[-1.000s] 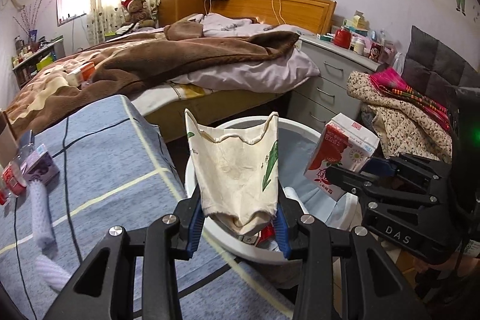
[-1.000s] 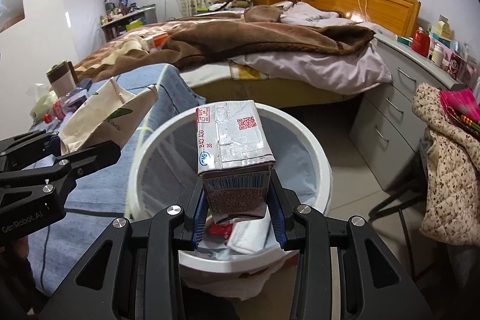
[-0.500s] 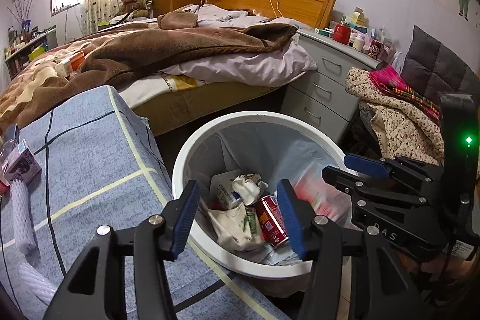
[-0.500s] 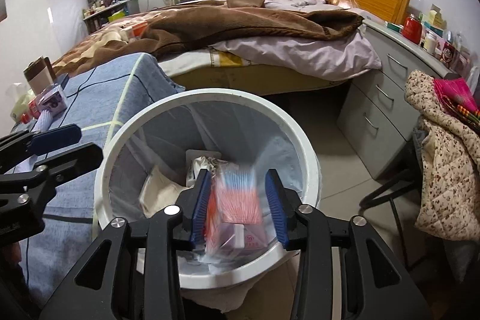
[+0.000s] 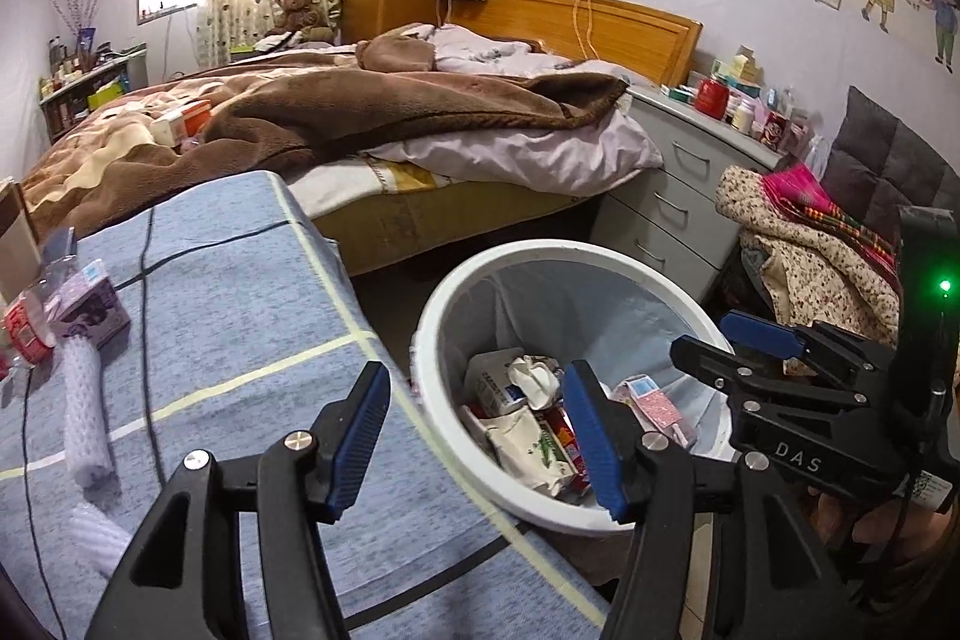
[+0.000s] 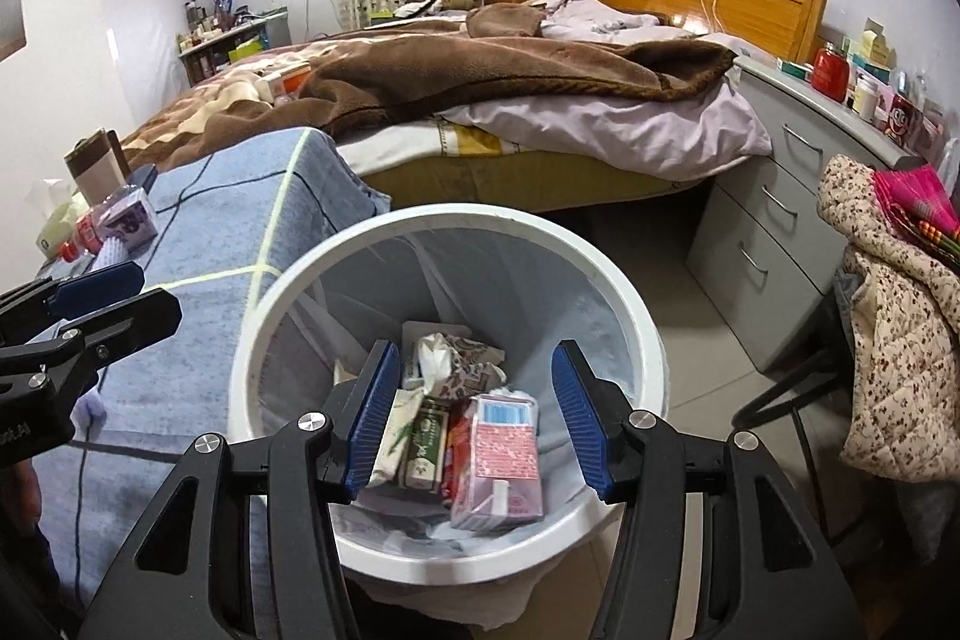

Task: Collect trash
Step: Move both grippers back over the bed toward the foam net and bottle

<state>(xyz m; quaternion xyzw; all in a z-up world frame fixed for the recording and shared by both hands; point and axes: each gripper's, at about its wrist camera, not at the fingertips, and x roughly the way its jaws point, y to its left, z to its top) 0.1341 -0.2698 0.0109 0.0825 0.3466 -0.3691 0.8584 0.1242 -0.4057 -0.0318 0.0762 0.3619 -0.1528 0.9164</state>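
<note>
Bedroom — blue checked cloth [image 5: 228, 316] beside white bin [image 6: 636, 334], bed [image 6: 540, 100] behind.

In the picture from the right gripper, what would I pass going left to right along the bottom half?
left gripper → blue checked cloth → white trash bin → grey drawers → floral quilted jacket.

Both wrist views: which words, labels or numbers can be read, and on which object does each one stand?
"DAS": white letters on the black body of the right hand-held gripper, in the left wrist view.
Left hand-held gripper: white lettering at the right wrist view's left edge, cut off, unreadable.
Pink carton in the white trash bin: print too small.
Green-printed carton: print too blurred.
Purple box on the blue cloth: unreadable.
</note>
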